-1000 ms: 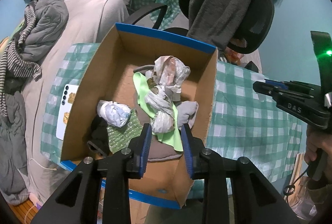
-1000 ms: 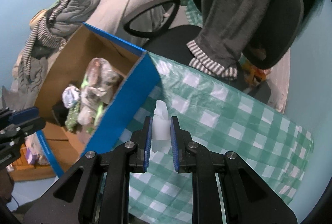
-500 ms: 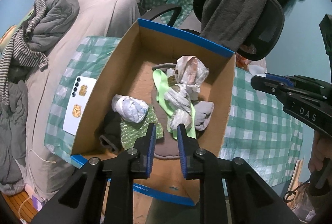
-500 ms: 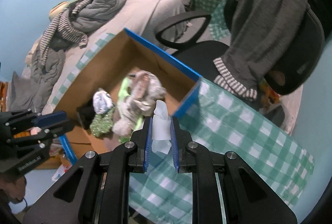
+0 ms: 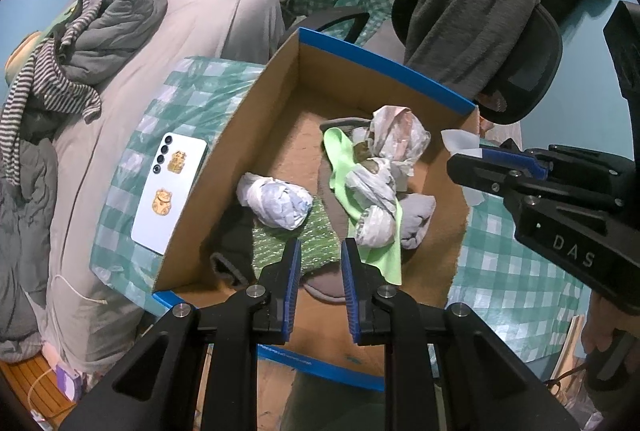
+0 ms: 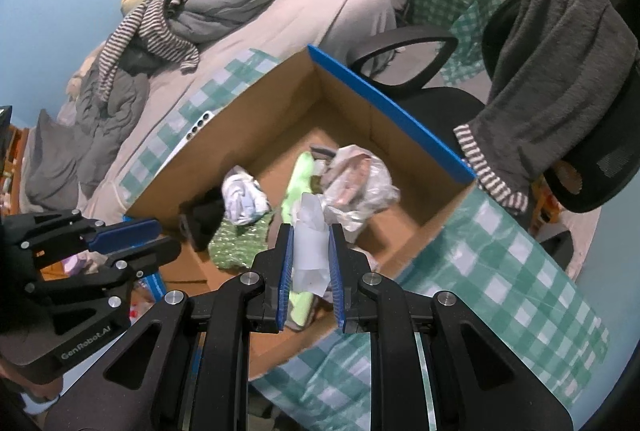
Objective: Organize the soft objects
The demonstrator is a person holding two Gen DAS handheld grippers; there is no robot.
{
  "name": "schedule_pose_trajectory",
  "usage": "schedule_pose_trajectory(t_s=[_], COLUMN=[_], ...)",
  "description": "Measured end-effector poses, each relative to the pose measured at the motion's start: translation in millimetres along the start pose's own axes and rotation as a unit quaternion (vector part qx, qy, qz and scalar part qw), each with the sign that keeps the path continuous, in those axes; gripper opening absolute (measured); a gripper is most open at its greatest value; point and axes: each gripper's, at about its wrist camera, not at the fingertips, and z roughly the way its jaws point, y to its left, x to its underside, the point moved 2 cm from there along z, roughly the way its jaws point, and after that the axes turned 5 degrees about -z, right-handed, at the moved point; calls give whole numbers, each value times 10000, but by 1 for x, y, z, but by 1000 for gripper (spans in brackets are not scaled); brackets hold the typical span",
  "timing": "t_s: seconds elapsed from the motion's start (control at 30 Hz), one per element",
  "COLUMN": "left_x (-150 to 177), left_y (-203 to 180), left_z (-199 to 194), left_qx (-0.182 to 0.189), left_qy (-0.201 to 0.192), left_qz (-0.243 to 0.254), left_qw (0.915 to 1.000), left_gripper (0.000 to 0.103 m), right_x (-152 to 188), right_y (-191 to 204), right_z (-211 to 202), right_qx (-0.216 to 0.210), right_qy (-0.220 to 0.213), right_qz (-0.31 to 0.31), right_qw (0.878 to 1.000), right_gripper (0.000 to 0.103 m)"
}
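An open cardboard box [image 5: 384, 67] with blue edges stands on the green-checked table. Inside lie a white crumpled bundle [image 5: 276, 203], a lime green cloth [image 5: 340, 159], a clear plastic bag [image 5: 396, 139], a grey sock [image 5: 416, 219] and a green patterned cloth [image 5: 292, 243]. My left gripper [image 5: 320, 247] hangs over the box's near end, its jaws a narrow gap apart with nothing between them. My right gripper [image 6: 310, 229] is shut on a white tissue [image 6: 308, 215] and hangs over the box [image 6: 384, 103], above the green cloth. In the left wrist view the tissue [image 5: 460, 141] pokes past the right gripper [image 5: 496, 159] at the box's right wall.
A white phone [image 5: 170, 191] lies on the tablecloth left of the box. Behind the box stands a black office chair [image 5: 536, 71] draped with a grey garment [image 5: 472, 19]. A bed [image 5: 208, 15] piled with clothes is at the left. Bare checked tablecloth [image 6: 500, 271] stretches right of the box.
My right gripper carried the tissue leftward from over the tablecloth to over the box. My left gripper's jaws narrowed and it drifted back toward the box's near end.
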Motion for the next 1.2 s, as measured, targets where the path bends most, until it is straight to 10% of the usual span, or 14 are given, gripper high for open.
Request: schedule_pose_trajectory(t_s=[0.2,0.8,1.2], left_x=[-2,-5,-2], left_y=[9,3,-22], left_z=[1,-33,-72], left_qx=[-35,-5,37], left_qy=[36,-321,-509], left_qz=[-60,76,385], left_qw=[10000,9995,9980], left_gripper=[22,75,86], right_x=[-4,-4,5], right_y=[8,0,-20], right_z=[5,-39,-103], right_qx=[-92,296,616], right_qy=[55,-315,-829], right_qz=[-9,221,607], right_qw=[9999,9988,9928], right_gripper=[21,62,71])
